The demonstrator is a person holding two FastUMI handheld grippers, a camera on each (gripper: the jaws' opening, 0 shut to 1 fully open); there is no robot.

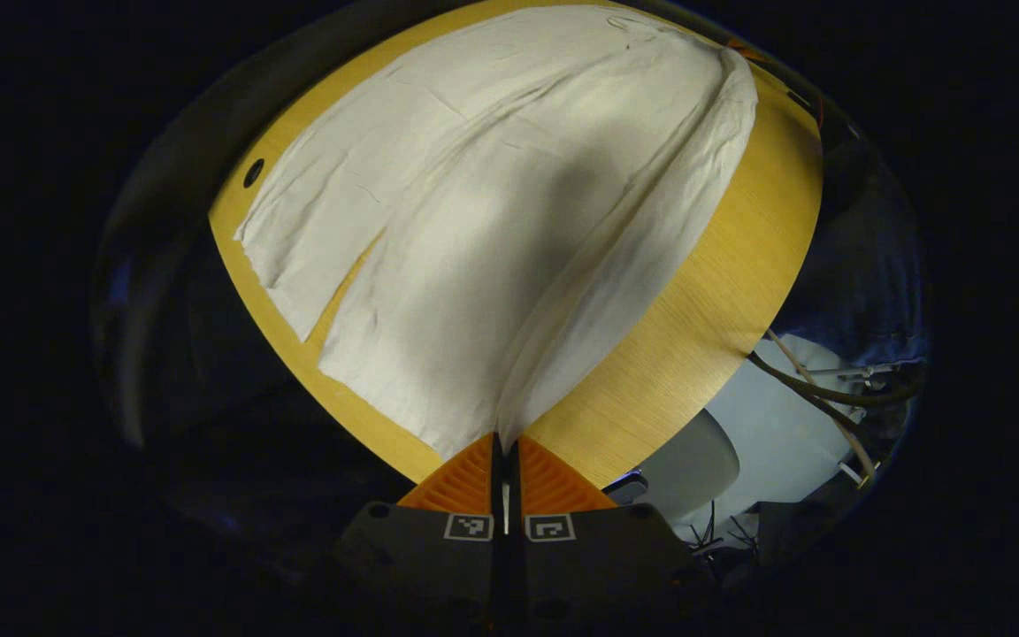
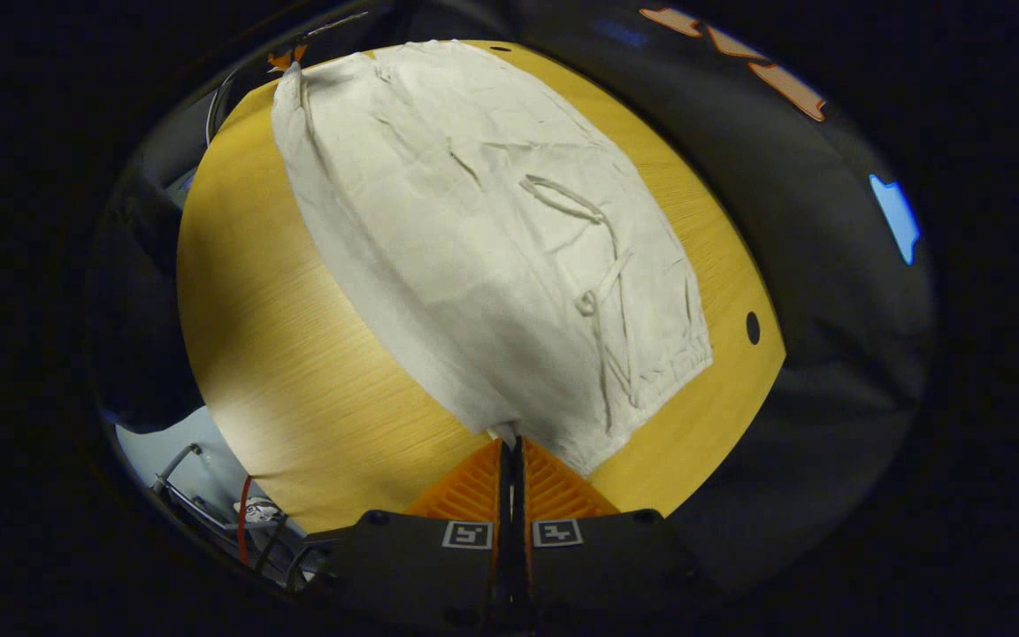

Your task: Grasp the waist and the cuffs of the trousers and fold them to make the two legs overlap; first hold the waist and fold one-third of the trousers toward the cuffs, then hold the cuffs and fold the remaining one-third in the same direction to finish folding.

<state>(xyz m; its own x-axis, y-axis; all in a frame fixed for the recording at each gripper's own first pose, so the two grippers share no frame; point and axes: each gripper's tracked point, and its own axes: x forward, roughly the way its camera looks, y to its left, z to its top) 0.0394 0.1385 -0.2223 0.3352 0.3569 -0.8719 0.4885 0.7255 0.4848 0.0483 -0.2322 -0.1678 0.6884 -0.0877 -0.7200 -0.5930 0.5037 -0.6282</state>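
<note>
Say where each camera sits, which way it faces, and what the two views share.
Left gripper view: rides the left gripper, looking from the cuffs along the trousers; its own fingers pinch the cuff edge.
Right gripper view: rides the right gripper, looking from the waist and its drawstring toward the far end; its own fingers pinch the waist corner.
Shared: the same trousers on the wooden table, seen from opposite ends.
</note>
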